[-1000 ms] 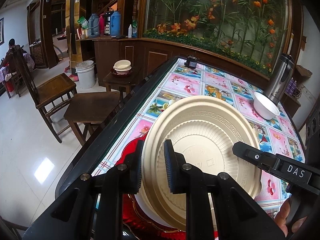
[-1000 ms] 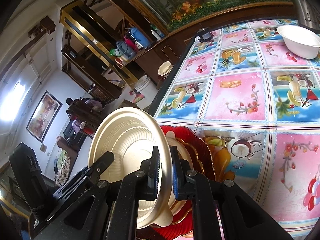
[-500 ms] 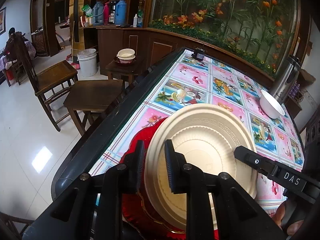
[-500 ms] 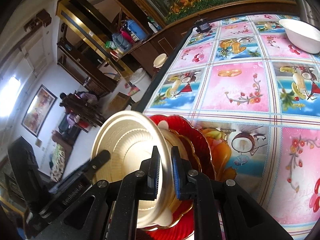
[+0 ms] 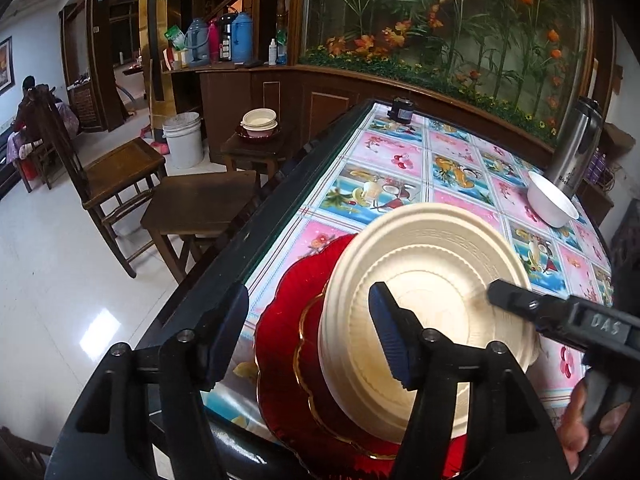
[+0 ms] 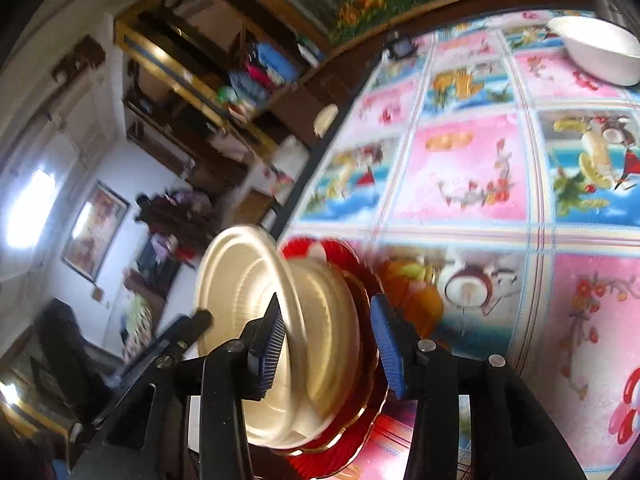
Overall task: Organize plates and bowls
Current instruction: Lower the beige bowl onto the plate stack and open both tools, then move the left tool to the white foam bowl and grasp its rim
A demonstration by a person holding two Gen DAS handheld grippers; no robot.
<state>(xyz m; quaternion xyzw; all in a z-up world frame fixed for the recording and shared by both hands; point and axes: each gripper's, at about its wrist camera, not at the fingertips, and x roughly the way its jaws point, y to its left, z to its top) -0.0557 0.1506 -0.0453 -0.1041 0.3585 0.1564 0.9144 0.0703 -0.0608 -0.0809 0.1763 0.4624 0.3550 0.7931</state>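
Fingers of the left gripper (image 5: 308, 336) are spreading apart right now, jaws opening, and the near rim of the cream bowl (image 5: 424, 304) sits between them with clear daylight on both sides: neither blue pad presses it. One finger stands outside the bowl's wall, over the red plate (image 5: 280, 332), the other hangs inside the bowl's hollow. Over on the far side of that hollow, the right gripper's finger pokes in over the opposite rim.

From the right wrist view it's the same story: the right gripper (image 6: 326, 344) has its jaws opening too, the bowl's rim and wall between the two pads, a gap showing on the outer side; the picture is smeared, so whether the inner pad brushes the rim I cannot tell. A hand (image 5: 588, 420) shows at the edge behind that gripper.

The bowl rests upright on the gold-trimmed red plate, right under both sets of fingers, at the near edge of the table (image 5: 460, 168) with its bright fruit-patterned cloth. Well beyond the fingers, a white bowl (image 5: 550, 200) sits tilted on the cloth, just beside a steel thermos (image 5: 576, 148). Off past the left fingers, wooden chairs (image 5: 120, 176) stand on the pale floor.
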